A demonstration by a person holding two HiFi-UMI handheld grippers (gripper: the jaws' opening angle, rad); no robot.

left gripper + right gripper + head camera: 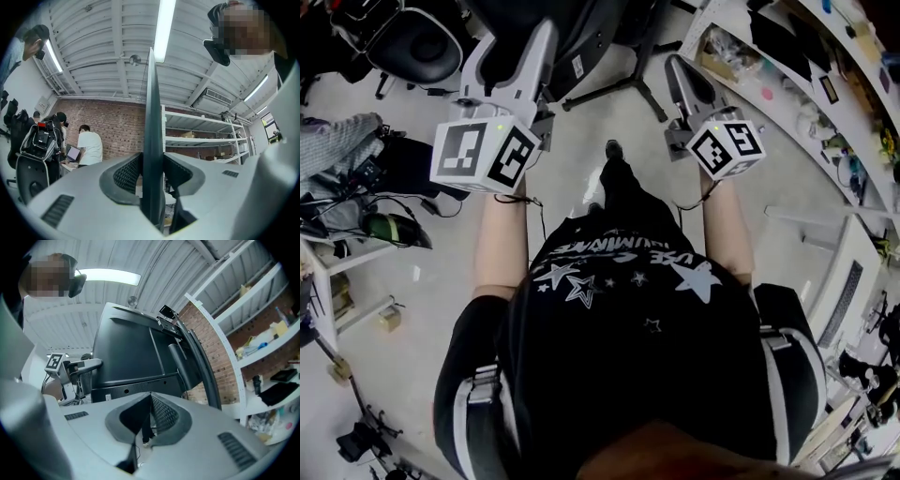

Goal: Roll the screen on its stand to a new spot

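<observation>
The screen [152,140] is a large dark panel, seen edge-on in the left gripper view. My left gripper [152,174] is shut on that thin edge, one pad on each side. In the head view the left gripper [542,37] reaches up to the screen's dark back [591,28], above the stand's legs [623,89]. The right gripper view shows the screen's back [131,352] ahead, with my right gripper [150,397] shut and nothing between its pads. In the head view the right gripper [677,66] is a little to the right of the screen.
A black office chair [422,42] stands at the upper left, with cables and gear [384,225] on the floor beside it. White shelving [811,103] with small items runs along the right. A person in a white shirt [90,146] works at a laptop by the brick wall.
</observation>
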